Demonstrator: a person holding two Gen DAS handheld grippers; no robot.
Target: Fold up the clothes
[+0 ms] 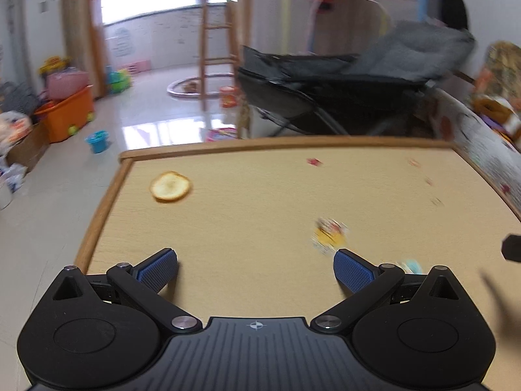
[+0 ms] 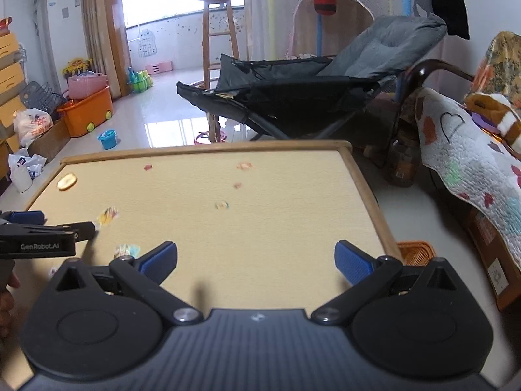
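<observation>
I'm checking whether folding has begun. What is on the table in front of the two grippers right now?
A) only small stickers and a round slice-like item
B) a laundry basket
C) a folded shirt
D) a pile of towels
A: the table carries only scattered stickers and a round slice; both the left gripper and right gripper are open and empty.

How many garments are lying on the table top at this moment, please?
0. The table carries only small stickers and a round slice near its far left corner. Both the left gripper and right gripper are empty, jaws open. Nearer table parts are hidden.
</observation>
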